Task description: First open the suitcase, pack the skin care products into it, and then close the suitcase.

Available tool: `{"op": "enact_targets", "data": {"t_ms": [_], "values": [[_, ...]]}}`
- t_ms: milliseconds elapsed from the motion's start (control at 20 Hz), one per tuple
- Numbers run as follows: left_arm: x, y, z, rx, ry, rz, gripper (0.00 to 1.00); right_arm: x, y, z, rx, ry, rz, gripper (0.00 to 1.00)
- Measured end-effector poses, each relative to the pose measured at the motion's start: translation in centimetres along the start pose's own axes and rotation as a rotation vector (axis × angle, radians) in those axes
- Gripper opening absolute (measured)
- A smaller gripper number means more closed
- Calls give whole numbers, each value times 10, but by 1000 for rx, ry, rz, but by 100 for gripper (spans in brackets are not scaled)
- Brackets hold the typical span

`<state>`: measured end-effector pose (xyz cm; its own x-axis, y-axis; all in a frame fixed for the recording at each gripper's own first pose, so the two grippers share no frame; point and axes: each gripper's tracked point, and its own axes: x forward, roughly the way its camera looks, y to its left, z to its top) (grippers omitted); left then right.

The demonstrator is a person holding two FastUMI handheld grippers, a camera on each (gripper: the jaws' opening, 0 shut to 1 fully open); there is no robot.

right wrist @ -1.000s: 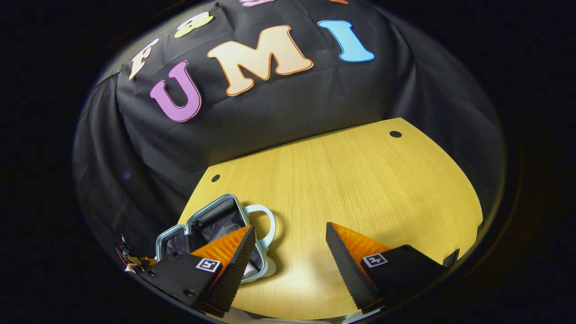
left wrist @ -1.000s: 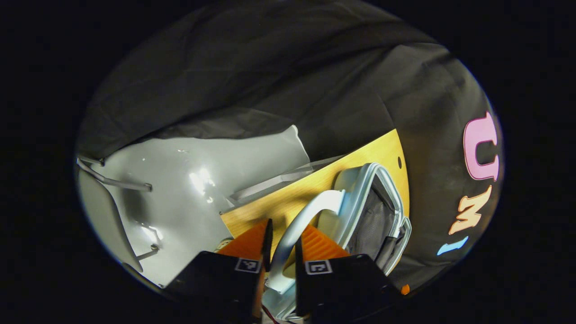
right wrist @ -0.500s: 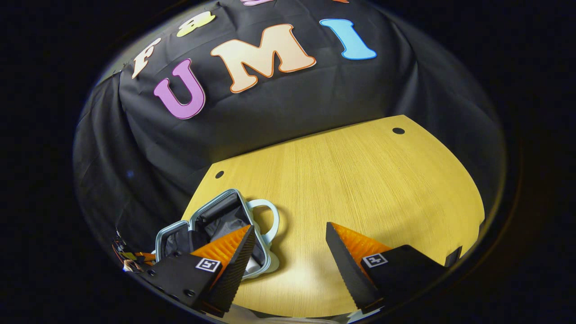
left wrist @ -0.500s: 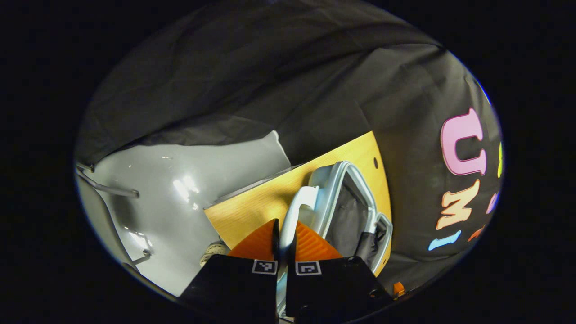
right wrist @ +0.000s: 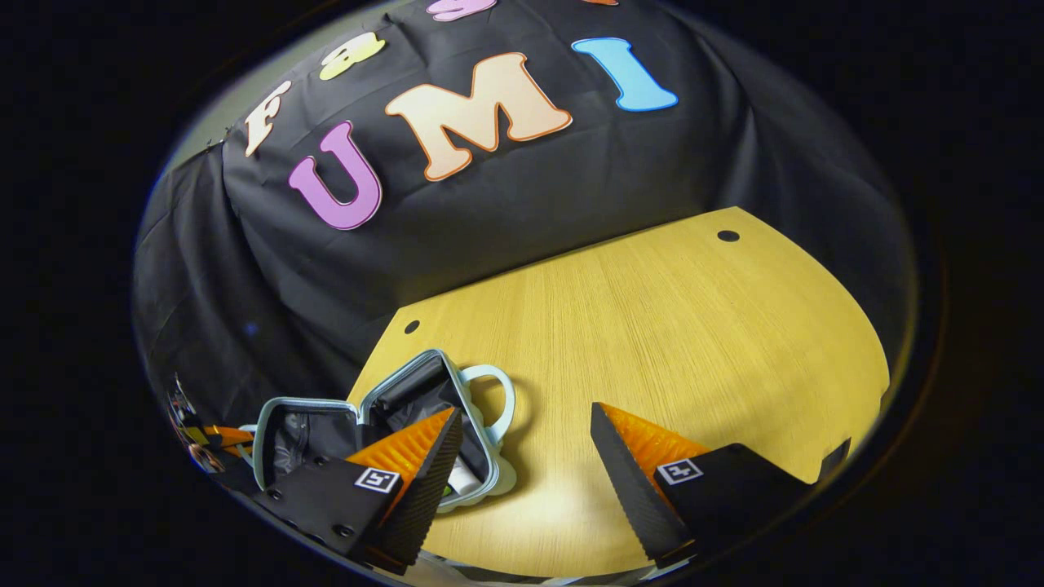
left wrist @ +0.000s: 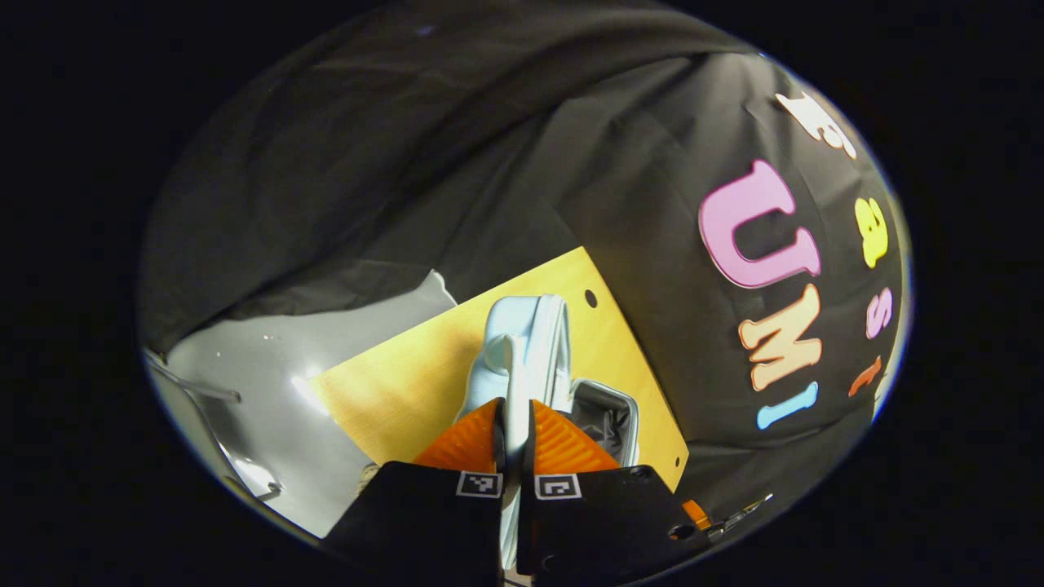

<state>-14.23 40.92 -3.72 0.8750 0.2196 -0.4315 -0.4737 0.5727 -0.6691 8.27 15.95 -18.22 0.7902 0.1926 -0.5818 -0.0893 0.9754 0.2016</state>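
Observation:
The light-blue suitcase (right wrist: 424,383) lies open at the table's left rear corner, its dark lining showing. Its near half carries a loop handle (right wrist: 497,395) that rests free on the table. My left gripper (left wrist: 512,403) is shut on the handle of the other half (left wrist: 526,334), which stands raised and edge-on; beside it the lined half (left wrist: 608,412) lies flat. My right gripper (right wrist: 524,410) hangs open above the table just right of the suitcase, nothing between its fingers. A white item (right wrist: 463,479) inside the case is partly hidden behind its left finger.
The wooden table (right wrist: 669,326) stretches bare to the right of the suitcase, with small holes near its back corners. Black cloth walls close the back and left. Grey floor (left wrist: 261,383) shows beyond the table's left edge.
My left gripper closed on the suitcase handle and swung that half up from lying open to standing edge-on. The right gripper has barely moved and stays open.

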Motion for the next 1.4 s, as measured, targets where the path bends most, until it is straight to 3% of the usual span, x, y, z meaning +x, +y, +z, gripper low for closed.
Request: {"op": "enact_targets", "data": {"t_ms": [250, 450, 750, 1100, 1400], "values": [[-6, -89, -17, 162, 1, -55, 0, -15, -20, -3, -54, -25, -24, 98], [1, -164, -46, 225, 32, -132, 0, -23, -31, -5, -86, -26, -16, 98], [39, -246, -105, 329, 90, -173, 0, -40, -44, 13, -125, -108, -21, 98], [115, -296, -192, 417, 231, -190, 1, -66, -62, 18, -152, -148, -45, 98], [191, -298, -258, 513, 353, -86, 1, -87, -81, 32, -125, -213, -89, 98]]}}
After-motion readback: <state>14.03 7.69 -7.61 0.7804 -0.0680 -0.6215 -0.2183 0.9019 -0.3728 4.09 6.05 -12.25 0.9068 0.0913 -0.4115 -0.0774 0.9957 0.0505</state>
